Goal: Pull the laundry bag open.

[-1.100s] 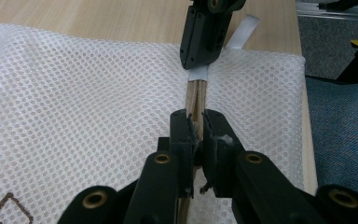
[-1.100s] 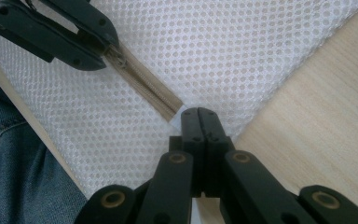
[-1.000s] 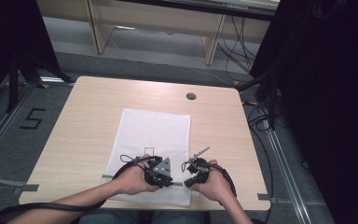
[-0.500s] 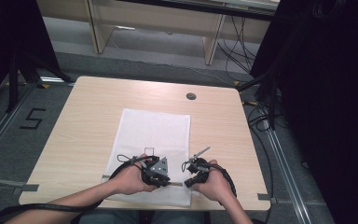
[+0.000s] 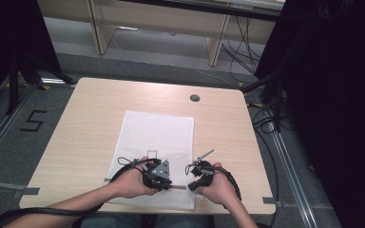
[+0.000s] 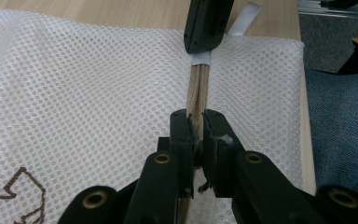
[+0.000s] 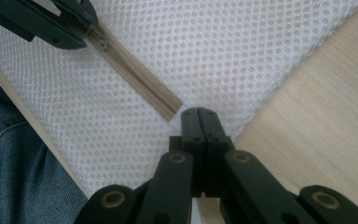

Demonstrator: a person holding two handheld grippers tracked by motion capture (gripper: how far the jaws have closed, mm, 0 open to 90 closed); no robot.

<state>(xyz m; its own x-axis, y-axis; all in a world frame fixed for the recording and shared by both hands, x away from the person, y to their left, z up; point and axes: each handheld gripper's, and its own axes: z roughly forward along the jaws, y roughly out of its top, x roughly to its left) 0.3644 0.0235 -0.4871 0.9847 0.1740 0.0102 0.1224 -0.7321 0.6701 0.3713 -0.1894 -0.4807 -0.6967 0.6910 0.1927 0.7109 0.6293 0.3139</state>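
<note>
Both tongs pinch the zipper of a white mesh bag on the bench.

The left tongs point(image 6: 195, 128) clamp the beige zipper point(image 6: 197, 86) near its slider; the mesh bag point(image 5: 158, 135) spreads away beyond both tongs — its near edge under the hands. The right tongs point(image 7: 199, 122), pressed together, grip the white tab point(image 7: 176, 115) at the zipper's end, just beside the bare bench point(image 5: 90, 114).

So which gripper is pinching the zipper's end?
The right gripper, shut on the white end of the zipper; the left gripper clamps it further along.
</note>
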